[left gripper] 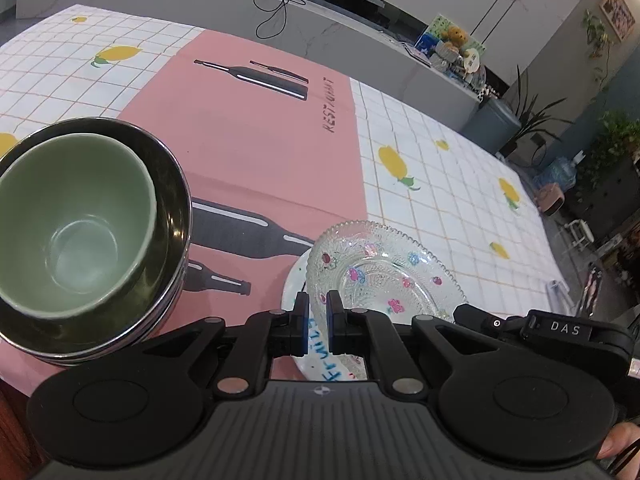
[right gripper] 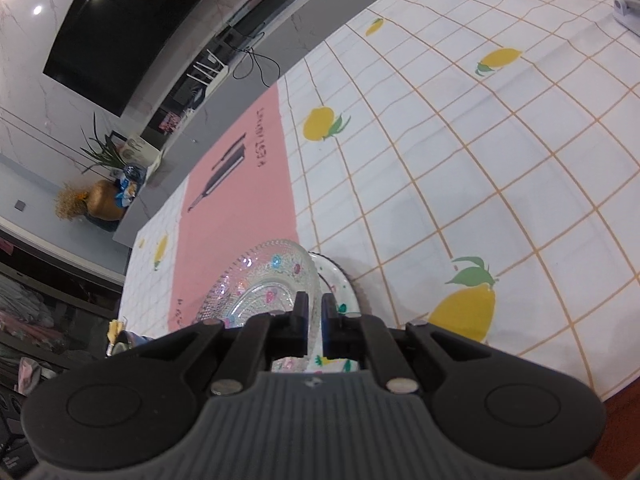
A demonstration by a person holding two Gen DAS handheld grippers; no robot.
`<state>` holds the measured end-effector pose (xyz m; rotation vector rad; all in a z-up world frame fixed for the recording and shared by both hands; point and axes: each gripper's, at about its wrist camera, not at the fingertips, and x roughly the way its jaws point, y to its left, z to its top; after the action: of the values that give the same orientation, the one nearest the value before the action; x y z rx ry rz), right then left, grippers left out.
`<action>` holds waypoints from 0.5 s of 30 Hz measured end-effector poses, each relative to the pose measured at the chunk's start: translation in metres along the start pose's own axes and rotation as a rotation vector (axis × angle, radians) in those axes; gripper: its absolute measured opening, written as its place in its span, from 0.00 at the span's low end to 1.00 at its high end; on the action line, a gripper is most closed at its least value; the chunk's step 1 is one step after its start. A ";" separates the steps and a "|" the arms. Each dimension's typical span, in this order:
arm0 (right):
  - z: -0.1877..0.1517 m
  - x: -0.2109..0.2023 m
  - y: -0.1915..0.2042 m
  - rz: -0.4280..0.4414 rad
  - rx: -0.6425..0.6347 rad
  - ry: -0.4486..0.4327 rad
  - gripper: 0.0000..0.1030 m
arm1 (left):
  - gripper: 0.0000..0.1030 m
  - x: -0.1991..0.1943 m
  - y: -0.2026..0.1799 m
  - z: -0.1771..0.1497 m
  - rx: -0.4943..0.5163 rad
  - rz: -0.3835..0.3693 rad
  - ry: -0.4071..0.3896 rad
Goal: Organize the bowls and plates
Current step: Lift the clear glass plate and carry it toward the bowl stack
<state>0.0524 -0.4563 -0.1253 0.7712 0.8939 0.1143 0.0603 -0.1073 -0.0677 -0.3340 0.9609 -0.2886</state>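
A clear glass plate (left gripper: pixel 384 276) with small coloured flower prints lies tilted over a white plate (left gripper: pixel 316 364) with blue lettering, near the table's front edge. My left gripper (left gripper: pixel 317 306) is shut on the glass plate's near-left rim, which runs between its blue pads. My right gripper (right gripper: pixel 315 308) is shut on the opposite rim of the glass plate (right gripper: pixel 264 280). The white plate (right gripper: pixel 340 284) shows beneath it with fruit prints. A green bowl (left gripper: pixel 76 224) sits nested in stacked steel bowls (left gripper: pixel 172 200) to the left.
The table wears a white checked cloth with lemon prints (right gripper: pixel 500 160) and a pink placemat with bottle drawings (left gripper: pixel 248 148). A grey counter (left gripper: pixel 320 20) with cables runs behind it. A small white object (right gripper: pixel 628 10) lies at the far right. The table's wooden edge (right gripper: pixel 624 432) is close.
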 end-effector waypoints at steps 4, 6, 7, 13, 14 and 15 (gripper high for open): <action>-0.003 0.007 -0.003 -0.022 -0.018 0.001 0.04 | 0.08 0.008 0.001 -0.002 0.009 0.013 0.022; -0.003 0.010 -0.003 -0.034 -0.024 0.004 0.04 | 0.08 0.011 0.001 -0.004 0.018 0.025 0.029; -0.004 0.012 -0.003 -0.042 -0.033 0.005 0.04 | 0.08 0.012 0.001 -0.005 0.026 0.033 0.032; -0.006 0.015 0.000 -0.068 -0.073 0.001 0.04 | 0.08 0.014 -0.001 -0.008 0.047 0.053 0.043; -0.006 0.015 0.001 -0.072 -0.078 0.001 0.04 | 0.08 0.013 0.000 -0.008 0.046 0.054 0.045; -0.006 0.015 0.002 -0.077 -0.084 0.001 0.04 | 0.08 0.013 -0.001 -0.008 0.044 0.052 0.046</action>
<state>0.0575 -0.4454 -0.1363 0.6584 0.9133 0.0840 0.0606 -0.1140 -0.0810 -0.2621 1.0060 -0.2704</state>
